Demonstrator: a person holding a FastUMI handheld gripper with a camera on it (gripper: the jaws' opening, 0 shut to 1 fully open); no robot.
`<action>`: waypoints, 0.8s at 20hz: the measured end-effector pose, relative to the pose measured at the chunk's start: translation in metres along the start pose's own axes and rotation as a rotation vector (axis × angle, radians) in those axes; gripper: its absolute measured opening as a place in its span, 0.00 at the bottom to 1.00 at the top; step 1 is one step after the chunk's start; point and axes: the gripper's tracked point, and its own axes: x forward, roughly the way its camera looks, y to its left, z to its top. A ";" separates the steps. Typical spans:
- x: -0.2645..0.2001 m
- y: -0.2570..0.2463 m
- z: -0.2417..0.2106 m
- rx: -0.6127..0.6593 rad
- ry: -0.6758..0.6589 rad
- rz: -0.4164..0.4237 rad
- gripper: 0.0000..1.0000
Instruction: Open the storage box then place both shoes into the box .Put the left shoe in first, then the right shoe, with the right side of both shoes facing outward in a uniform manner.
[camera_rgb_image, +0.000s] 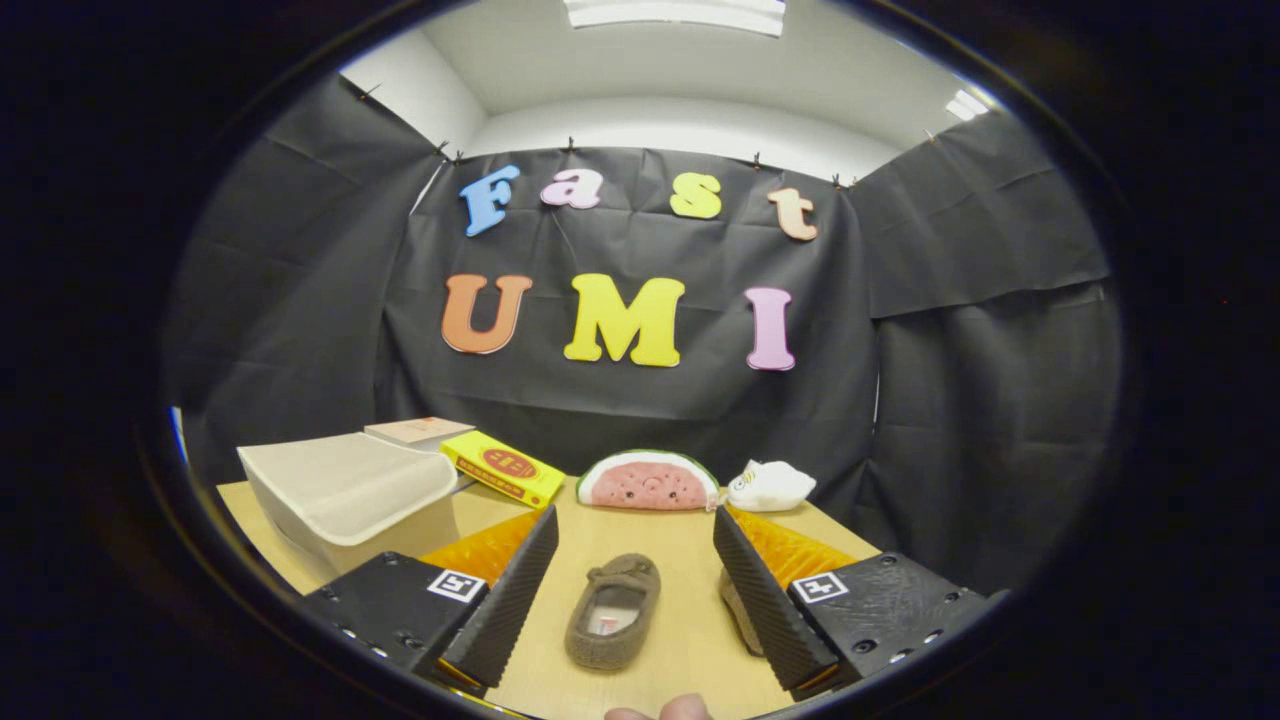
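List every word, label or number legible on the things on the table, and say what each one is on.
None can be read.
Yellow box: print in a red oval, too blurred.
Slipper, lying between the fingers of the open hand-held gripper: insole label, too small.
Square markers on the hand-held gripper: patterns, no text.

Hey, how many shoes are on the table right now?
2. One brown shoe lies on the table between the open gripper fingers. The second shoe lies beside it, mostly hidden behind the right finger, so only an edge shows.
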 end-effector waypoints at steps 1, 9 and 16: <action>0.001 0.001 -0.001 0.000 0.002 0.001 0.95; 0.007 0.017 0.003 -0.012 -0.002 0.031 0.95; 0.021 0.038 0.002 0.014 0.002 0.069 0.95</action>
